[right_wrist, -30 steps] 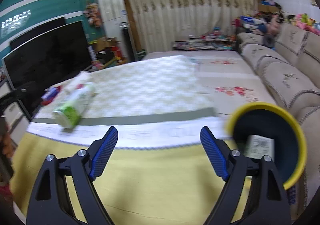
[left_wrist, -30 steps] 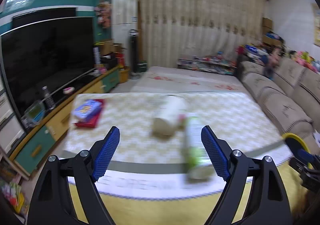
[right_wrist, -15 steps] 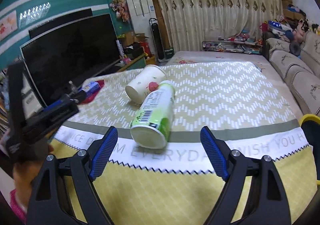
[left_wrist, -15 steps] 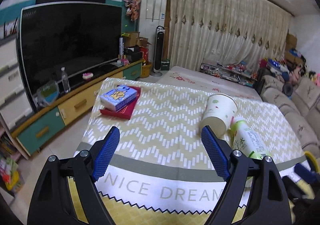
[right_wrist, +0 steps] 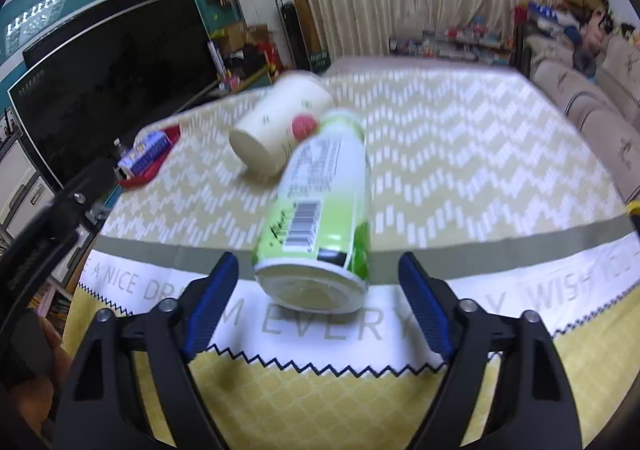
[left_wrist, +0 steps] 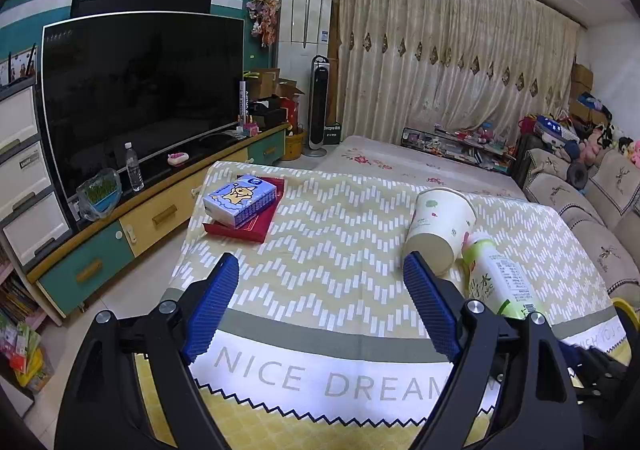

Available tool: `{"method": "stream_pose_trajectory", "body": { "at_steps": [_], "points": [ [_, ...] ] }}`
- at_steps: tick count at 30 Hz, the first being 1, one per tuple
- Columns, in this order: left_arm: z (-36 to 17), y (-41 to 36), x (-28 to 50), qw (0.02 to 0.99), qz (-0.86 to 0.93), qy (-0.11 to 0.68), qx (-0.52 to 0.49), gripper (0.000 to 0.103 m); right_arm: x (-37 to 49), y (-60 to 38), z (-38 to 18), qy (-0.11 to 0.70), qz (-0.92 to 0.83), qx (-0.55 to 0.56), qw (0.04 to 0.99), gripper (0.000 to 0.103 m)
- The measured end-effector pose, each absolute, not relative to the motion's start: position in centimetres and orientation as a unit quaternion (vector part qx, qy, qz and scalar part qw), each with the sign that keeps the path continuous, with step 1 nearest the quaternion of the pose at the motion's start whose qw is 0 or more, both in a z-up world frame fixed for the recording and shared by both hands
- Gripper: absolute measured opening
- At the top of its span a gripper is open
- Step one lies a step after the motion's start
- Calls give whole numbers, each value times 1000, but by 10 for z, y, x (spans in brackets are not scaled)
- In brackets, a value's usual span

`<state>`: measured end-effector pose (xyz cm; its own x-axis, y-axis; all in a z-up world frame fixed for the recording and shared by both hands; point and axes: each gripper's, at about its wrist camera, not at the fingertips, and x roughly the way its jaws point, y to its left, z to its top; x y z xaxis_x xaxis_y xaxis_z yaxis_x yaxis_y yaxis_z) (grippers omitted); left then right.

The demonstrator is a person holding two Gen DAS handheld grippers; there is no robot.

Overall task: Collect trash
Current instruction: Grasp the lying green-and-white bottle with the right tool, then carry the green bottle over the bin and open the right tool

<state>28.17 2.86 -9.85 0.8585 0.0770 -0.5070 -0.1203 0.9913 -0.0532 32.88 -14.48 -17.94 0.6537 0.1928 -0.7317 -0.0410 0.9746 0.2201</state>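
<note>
Spread over the low surface in front of us is a yellow chevron blanket (left_wrist: 320, 250) with a white lettered band, and both of our tools sit over its near edge. Our right gripper (right_wrist: 318, 302) has its jaws spread wide with nothing between the pads, lined up on the base of the green bottle (right_wrist: 320, 218), which lies on its side just ahead, its pink cap end touching the tipped paper cup (right_wrist: 276, 130). Our left gripper (left_wrist: 320, 306) is likewise spread and empty, aimed at bare blanket, with the cup and bottle off to its right. Our main worry is the bottle rolling: it is round and lying on soft cloth, so if one pad arrives first it may spin away or nudge the cup further off. The right view is blurred, which suggests we are moving fast, and closing early would likely catch only the rim of the base. Further out, the tissue pack (left_wrist: 240, 200) on its red tray (left_wrist: 244, 228) is not obviously trash, and we should leave it. A yellow-rimmed bin (left_wrist: 626, 308) peeks in at the right edge.
</note>
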Motion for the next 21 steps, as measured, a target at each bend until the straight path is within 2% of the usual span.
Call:
{"method": "stream_pose_trajectory", "body": {
  "at_steps": [1, 3, 21],
  "points": [
    [-99, 28, 281, 963, 51, 262, -41, 83, 330, -146, -182, 417, 68, 100, 901, 57],
    [-99, 27, 282, 963, 51, 263, -40, 83, 332, -151, -183, 419, 68, 106, 899, 52],
    [-101, 21, 281, 962, 43, 267, -32, 83, 270, -209, -104, 273, 101, 84, 953, 51]
  ]
}}
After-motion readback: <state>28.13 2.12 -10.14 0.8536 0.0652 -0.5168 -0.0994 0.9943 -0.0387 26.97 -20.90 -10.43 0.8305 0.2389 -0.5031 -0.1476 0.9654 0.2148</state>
